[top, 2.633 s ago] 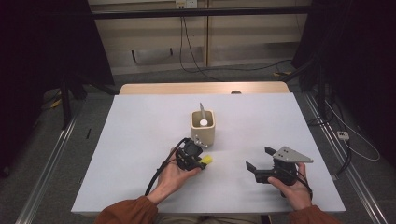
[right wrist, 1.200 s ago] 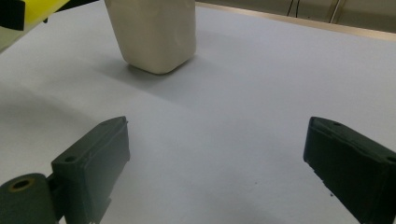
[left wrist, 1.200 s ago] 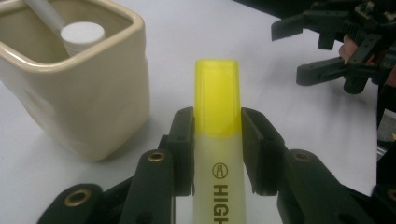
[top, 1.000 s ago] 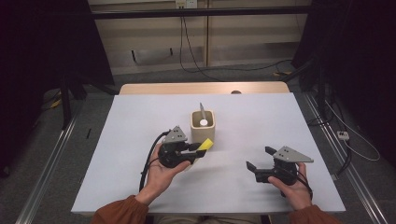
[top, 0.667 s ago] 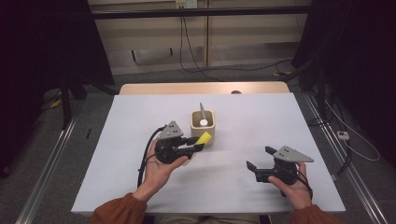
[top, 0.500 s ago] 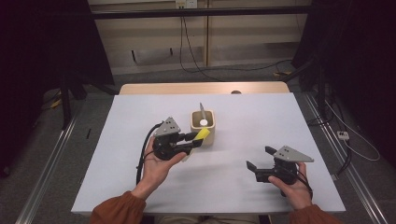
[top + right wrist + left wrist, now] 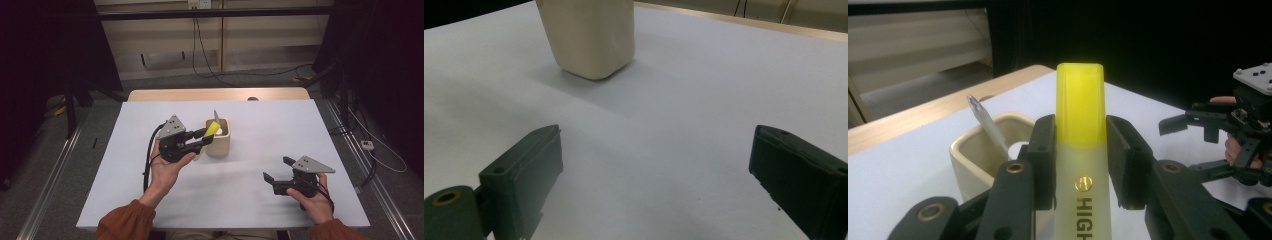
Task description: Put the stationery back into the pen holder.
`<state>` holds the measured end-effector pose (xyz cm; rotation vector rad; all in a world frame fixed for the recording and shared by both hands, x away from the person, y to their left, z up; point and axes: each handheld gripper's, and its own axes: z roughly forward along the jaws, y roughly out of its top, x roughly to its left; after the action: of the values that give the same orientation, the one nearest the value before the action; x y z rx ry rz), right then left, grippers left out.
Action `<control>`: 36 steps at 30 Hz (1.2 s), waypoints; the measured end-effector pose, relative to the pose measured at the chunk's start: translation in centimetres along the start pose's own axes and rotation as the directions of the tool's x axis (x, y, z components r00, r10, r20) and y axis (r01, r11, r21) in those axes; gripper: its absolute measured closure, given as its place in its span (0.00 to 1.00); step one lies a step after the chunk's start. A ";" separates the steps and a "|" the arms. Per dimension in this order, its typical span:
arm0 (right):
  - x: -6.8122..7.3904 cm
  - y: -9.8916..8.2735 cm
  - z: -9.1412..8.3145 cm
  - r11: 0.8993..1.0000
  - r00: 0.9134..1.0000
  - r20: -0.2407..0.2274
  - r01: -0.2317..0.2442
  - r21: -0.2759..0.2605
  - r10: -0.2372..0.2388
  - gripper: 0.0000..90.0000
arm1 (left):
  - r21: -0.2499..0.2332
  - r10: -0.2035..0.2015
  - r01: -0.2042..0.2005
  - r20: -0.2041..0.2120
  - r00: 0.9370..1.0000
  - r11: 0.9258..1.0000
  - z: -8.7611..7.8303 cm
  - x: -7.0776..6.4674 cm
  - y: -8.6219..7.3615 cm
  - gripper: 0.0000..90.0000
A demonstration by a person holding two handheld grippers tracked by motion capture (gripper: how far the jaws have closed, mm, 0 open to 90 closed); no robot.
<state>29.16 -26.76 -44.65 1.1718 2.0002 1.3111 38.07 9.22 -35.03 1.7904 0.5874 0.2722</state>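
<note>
So I've got the yellow highlighter [image 7: 1080, 150] pinched in my left gripper [image 7: 206, 134], jaws snug on both flat sides of the barrel, cap end sticking out past the tips. From the high view that cap sits right at the near-left rim of the cream pen holder [image 7: 218, 142], just about over the opening but not inside it.

The thing that matters here is the angle. The highlighter's long axis runs pretty much level with the desk [image 7: 260, 185], pointing across at the holder, while the holder's mouth faces straight up. So I reckon the next bit needs me to tip the cap end down before letting go, otherwise it'll just lie across the rim or clip that flat metal blade thing [image 7: 987, 122] leaning inside. There's also something white [image 7: 1019, 148] down in there, can't tell what.

My right gripper [image 7: 282, 175] is parked well off to the right on the desk, jaws spread wide, nothing in them. Left hand is clearly the closer one.
</note>
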 end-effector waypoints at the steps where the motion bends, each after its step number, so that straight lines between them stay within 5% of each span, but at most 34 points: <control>1: 0.0 0.0 0.0 1.000 1.000 0.000 -0.002 0.000 0.002 0.08 | -0.003 -0.001 0.001 -0.005 1.000 1.000 0.0 0.0 0.1 0.75; 19: 0.0 0.1 0.1 1.000 1.000 0.004 -0.002 -0.001 0.002 0.08 | -0.093 -0.014 0.010 -0.042 0.999 0.996 1.1 1.8 2.1 0.75; 31: 0.1 0.1 0.0 1.000 1.000 0.002 -0.001 -0.004 0.001 0.08 | -0.121 -0.041 0.035 -0.049 0.998 0.992 3.8 3.4 2.8 0.75; 36: 0.1 0.1 0.0 1.000 1.000 0.002 0.002 -0.001 -0.002 0.08 | -0.166 -0.067 0.054 -0.074 0.995 0.985 5.0 4.3 2.7 0.75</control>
<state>29.18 -26.66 -44.60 1.1700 1.9990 1.3096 44.77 6.75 -34.49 1.6067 0.6560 0.3417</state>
